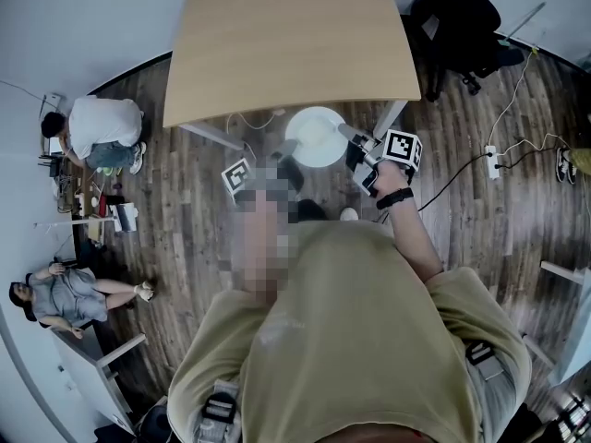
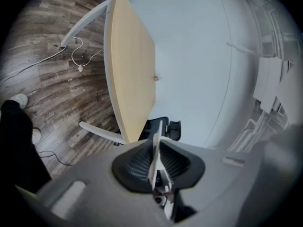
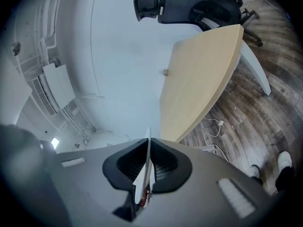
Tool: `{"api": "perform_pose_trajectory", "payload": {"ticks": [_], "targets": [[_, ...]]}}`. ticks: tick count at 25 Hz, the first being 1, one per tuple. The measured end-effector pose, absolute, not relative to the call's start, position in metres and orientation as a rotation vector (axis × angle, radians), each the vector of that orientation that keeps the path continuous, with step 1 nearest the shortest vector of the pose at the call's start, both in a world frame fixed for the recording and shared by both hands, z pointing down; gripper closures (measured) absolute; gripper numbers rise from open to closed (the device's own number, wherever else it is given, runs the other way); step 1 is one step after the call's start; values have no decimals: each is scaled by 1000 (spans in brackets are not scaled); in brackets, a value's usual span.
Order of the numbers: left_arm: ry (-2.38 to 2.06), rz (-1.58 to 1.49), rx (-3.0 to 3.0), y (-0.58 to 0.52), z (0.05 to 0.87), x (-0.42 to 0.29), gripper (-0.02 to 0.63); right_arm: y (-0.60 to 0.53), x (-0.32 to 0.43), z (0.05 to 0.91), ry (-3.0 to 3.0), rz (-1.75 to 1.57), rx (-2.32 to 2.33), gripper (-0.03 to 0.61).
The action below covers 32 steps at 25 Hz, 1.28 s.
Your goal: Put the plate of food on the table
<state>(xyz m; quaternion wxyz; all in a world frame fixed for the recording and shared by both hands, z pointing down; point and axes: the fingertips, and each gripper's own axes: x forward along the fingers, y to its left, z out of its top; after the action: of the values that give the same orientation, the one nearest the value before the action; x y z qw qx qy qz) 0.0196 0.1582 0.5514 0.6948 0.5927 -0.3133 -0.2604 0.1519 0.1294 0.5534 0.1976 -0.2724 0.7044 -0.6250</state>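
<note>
A white plate hangs level over the floor, just short of the near edge of the light wooden table. My left gripper is shut on its left rim and my right gripper is shut on its right rim. In the left gripper view the plate shows edge-on, clamped in the left gripper, with the table ahead. The right gripper view has the plate edge-on in the right gripper, facing the table. I cannot make out any food on the plate.
A black office chair stands at the table's right far corner. A power strip and cables lie on the wooden floor to the right. One person crouches at left and another sits lower left. White table legs slope below the top.
</note>
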Motion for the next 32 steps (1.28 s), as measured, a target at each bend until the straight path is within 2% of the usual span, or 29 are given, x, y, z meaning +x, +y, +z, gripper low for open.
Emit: {"api": "perform_pose_trajectory", "payload": {"ticks": [9,20,26,32], "targets": [[-696,-600,1285,123,571,2,581,95,135,576,1932,-1793,-789,558],[-788,-432,1425,-13,575,-75,606,-36,58,572,1962,-1784,-874,557],[-785,-387,1475,-41,579,-92,607,-63,41,579,1945,-1769,-905,558],[-765,-349,1460,-108,591,-153,607,-125,-21,589,1948,-1785,-988,557]]}}
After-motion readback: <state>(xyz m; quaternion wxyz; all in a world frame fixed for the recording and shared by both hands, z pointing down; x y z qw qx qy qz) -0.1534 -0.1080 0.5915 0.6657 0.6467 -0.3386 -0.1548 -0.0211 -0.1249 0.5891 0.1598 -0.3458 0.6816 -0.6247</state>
